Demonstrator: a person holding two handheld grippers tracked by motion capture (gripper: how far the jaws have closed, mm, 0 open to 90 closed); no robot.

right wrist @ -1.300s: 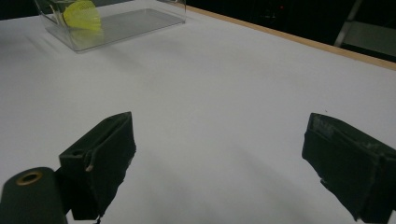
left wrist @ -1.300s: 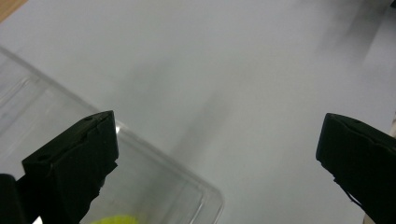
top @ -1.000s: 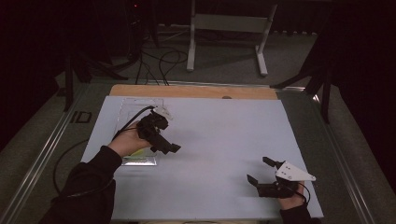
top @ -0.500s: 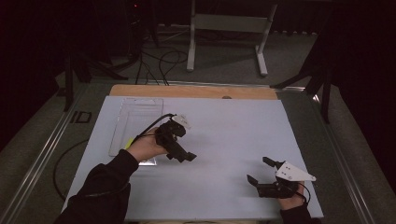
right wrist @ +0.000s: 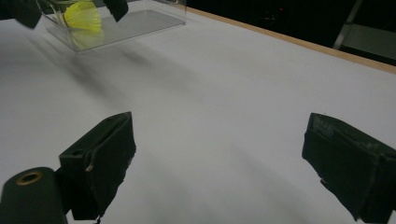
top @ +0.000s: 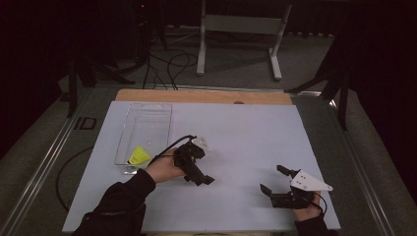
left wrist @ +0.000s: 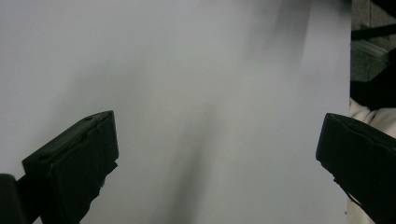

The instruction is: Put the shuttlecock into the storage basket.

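White worktop [top: 236, 132] carries a clear tray [top: 129, 150] at its left. Yellow item [top: 139, 156] lies inside the tray's near end: placement appears complete. Left tool [top: 196, 174] stands beside the tray, jaws spread, empty. Right tool [top: 278, 184] rests well apart, jaws spread, empty.

The room is dark. A flat white worktop [top: 275, 142] sits in the middle, with a light brown wooden strip [top: 201, 96] along its far edge. Grey carpet floor [top: 236, 73] lies beyond it. On the floor, far off, stands a grey metal frame with two legs [top: 241, 29]. Black cables [top: 167, 64] curl on the floor to its left. Shiny metal rails [top: 44, 157] run along the left side.
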